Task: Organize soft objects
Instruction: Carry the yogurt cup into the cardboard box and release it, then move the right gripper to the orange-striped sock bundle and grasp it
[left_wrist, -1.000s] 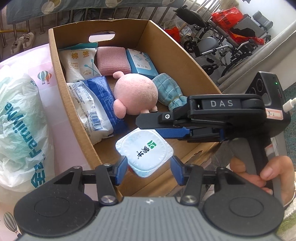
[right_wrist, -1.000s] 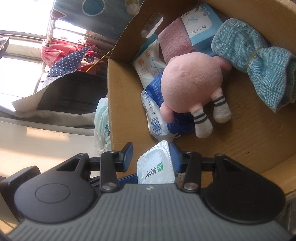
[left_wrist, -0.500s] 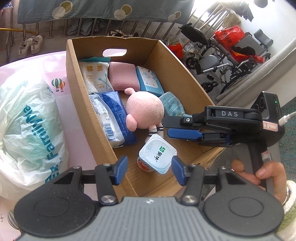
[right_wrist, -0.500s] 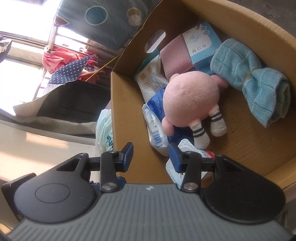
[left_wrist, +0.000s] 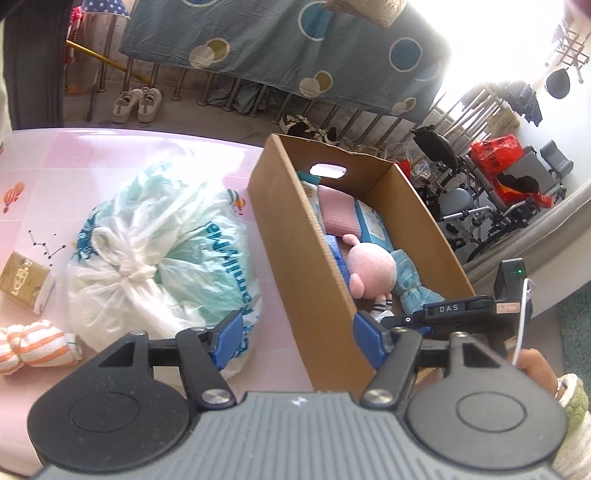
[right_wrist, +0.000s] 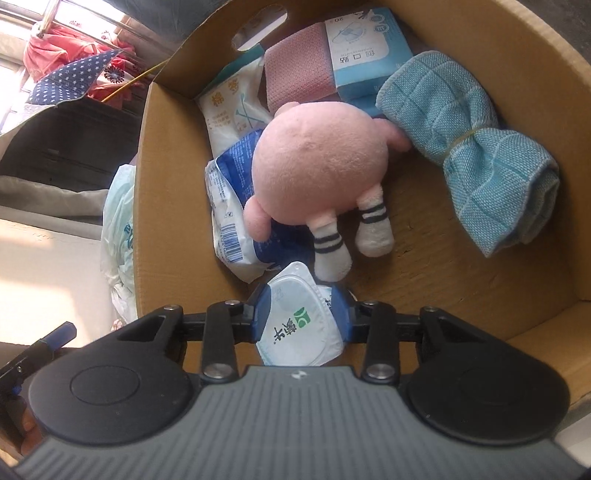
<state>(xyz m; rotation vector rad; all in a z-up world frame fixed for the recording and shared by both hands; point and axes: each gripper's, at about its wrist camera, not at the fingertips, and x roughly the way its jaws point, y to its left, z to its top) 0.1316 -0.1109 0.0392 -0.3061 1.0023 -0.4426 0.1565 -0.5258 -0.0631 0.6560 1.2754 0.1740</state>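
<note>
A cardboard box (left_wrist: 295, 258) stands on the pink table (left_wrist: 110, 155). It holds a pink plush toy (right_wrist: 317, 170), a rolled blue towel (right_wrist: 476, 147), a pink cloth (right_wrist: 299, 70), a blue plaster pack (right_wrist: 365, 48) and white and blue packets (right_wrist: 229, 229). My right gripper (right_wrist: 301, 314) is low in the box's near end, its fingers against both sides of a white yogurt cup (right_wrist: 299, 325). My left gripper (left_wrist: 299, 339) is open and empty above the box's near left wall. The right gripper also shows in the left wrist view (left_wrist: 443, 314).
Left of the box lie a knotted white and green plastic bag (left_wrist: 159, 266), an orange-striped rolled towel (left_wrist: 33, 343) and a small gold carton (left_wrist: 22, 280). Beyond the table are shoes, a railing with a hanging sheet, and wheelchairs at the right.
My left gripper has pulled back and swung left, bringing the bag and towel into view. My right gripper let go of the yogurt cup, then closed around it again.
</note>
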